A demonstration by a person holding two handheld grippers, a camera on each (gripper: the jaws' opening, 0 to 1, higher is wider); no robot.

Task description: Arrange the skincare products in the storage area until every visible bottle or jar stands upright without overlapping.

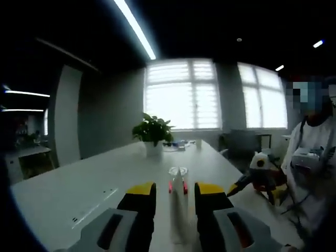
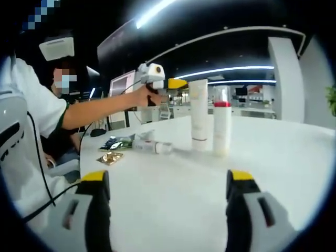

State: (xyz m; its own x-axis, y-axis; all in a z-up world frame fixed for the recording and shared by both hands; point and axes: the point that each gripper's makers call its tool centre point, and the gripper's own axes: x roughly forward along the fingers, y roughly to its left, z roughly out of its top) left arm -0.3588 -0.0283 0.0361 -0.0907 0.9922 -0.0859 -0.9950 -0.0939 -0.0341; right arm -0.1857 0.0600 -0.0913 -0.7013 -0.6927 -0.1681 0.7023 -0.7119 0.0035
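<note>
1. White surface (image 2: 173, 194) carries the skincare products: a tall cream tube (image 2: 198, 115) and a white bottle with a red band (image 2: 222, 127) stand upright just beside each other, away from the near edge in the right gripper view.
2. Lying flat near them, toward the person's side of the surface, is a small white tube (image 2: 152, 146), with a dark sachet (image 2: 115, 143) and a gold sachet (image 2: 111, 158) close by at that edge.
3. Right hand-held gripper (image 2: 168, 181) rests low over the surface, its yellow-tipped jaws spread wide with nothing between them and well short of the products.
4. Left hand-held gripper (image 1: 175, 190), seen in the left gripper view, has its jaws parted a little with a slim white tube (image 1: 178, 207) standing between them; whether the pads press on it cannot be told.
5. Same left hand-held gripper appears in the right gripper view, held up in the person's hand (image 2: 146, 96) above and just behind the cream tube.
6. Potted plant (image 1: 153, 132) stands at the far end of the surface, before bright windows (image 1: 181, 94).
</note>
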